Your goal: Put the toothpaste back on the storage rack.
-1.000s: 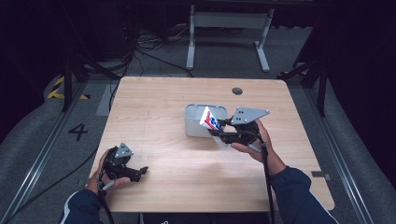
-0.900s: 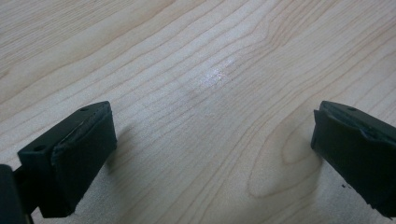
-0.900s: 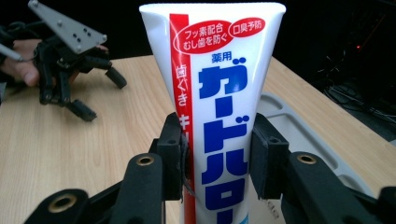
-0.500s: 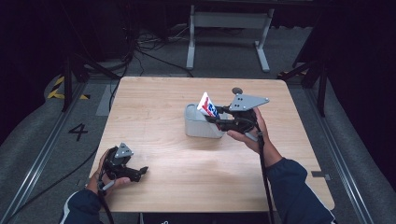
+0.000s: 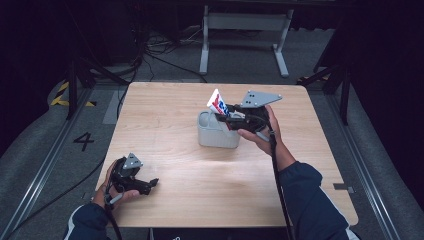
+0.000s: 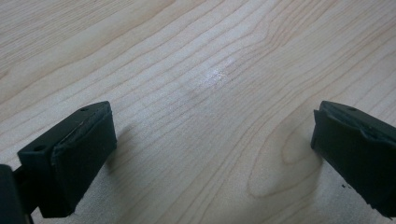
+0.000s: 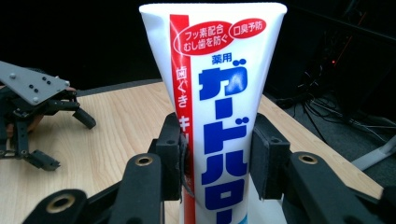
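Toothpaste tube [image 7: 219,121] clamped between right gripper [image 7: 217,156] jaws.

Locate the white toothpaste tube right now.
In the high view the white toothpaste tube with blue and red print sits clamped in the right tool, tilted over the grey plastic cup near the wooden table's centre.

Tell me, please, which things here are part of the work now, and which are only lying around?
In use:
- toothpaste tube, clamped in the right tongs
- grey container below the tube

Idle:
- left tongs, open, resting on the table
- metal stand behind the table
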Available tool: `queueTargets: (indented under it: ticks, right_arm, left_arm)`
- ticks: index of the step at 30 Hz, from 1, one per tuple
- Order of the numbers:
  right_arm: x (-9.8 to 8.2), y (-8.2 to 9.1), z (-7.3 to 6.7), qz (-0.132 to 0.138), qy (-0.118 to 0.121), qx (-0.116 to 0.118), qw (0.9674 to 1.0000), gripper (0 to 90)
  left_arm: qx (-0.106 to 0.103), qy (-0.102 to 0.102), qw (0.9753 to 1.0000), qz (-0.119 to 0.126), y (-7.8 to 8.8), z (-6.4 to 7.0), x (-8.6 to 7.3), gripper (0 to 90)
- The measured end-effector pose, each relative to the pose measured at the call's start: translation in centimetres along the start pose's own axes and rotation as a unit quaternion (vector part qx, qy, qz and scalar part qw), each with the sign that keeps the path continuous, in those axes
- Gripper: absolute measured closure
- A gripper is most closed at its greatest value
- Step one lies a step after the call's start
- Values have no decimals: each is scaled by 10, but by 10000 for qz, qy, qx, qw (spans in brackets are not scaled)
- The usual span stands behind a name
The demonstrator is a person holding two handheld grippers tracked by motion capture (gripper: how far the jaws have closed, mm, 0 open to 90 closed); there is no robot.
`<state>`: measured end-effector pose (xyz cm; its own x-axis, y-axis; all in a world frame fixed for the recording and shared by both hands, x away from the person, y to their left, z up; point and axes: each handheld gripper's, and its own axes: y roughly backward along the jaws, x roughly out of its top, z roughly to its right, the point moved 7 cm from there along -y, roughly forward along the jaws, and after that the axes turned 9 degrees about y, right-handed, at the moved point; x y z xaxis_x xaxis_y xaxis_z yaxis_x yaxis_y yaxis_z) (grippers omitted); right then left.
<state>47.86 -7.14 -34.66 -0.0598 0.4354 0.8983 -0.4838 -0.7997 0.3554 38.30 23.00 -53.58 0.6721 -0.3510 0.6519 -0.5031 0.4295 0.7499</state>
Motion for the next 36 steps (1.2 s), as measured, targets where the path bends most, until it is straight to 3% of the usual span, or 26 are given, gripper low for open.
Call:
queueTargets:
  ticks: [13,36]
  right_arm:
    - [0,-19,20,-60,-132,-126,9998,618]
    - [-15,-48,39,-318,-224,-152,9991,610]
  left_arm:
    - [-6,-34,10000,9,0,0,0,4]
    - [-7,-24,10000,26,0,0,1,4]
